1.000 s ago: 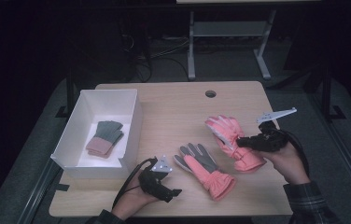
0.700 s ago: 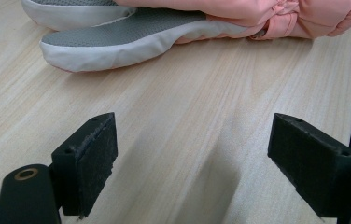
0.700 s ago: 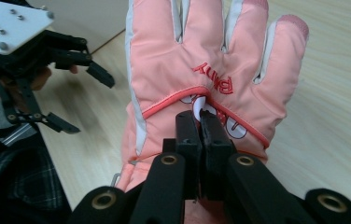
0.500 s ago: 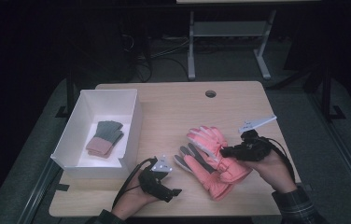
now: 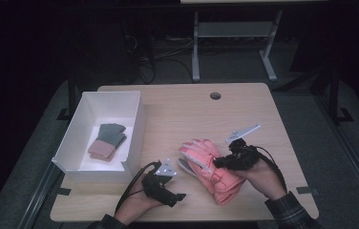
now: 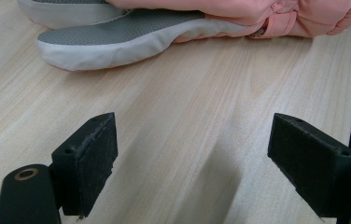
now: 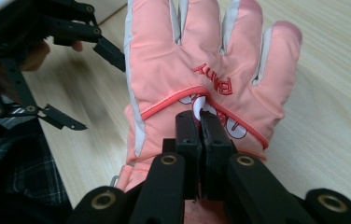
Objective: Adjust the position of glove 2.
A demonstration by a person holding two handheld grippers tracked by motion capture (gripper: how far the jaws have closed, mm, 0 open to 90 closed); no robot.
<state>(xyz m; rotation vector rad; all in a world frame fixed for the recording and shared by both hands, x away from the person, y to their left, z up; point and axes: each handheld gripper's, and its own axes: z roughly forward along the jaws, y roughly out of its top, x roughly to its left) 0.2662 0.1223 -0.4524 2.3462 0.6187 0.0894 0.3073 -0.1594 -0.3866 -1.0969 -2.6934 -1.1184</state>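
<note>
My right gripper (image 5: 218, 162) is pinched on the top glove (image 5: 201, 155), jaws nearly closed with a fold of the pink back fabric between them, just below the red lettering; in the right gripper view the pinch point (image 7: 200, 122) sits mid-back of the glove (image 7: 206, 79), its fingers pointing away from me. That glove lies stacked on a second pink glove (image 5: 225, 186), grey palm side and white edging showing at its left. The pair sits on the table (image 5: 177, 107) toward the near edge, right of centre, cuffs pointing at the near right corner. My left gripper (image 5: 180, 195) is near the near edge, just left of the gloves, not touching them; jaws spread wide, nothing between them. In the left gripper view my gripper (image 6: 192, 149) has bare wood between the pads, and the grey-and-white edge of the lower glove (image 6: 117, 39) lies ahead of the fingertips, apart from both, with the pink glove (image 6: 257, 14) resting on top of it. White box (image 5: 134, 138) sits along the left edge of the table, with a folded green and pink pair (image 5: 107, 140) lying inside on its floor, well apart from both grippers.
</note>
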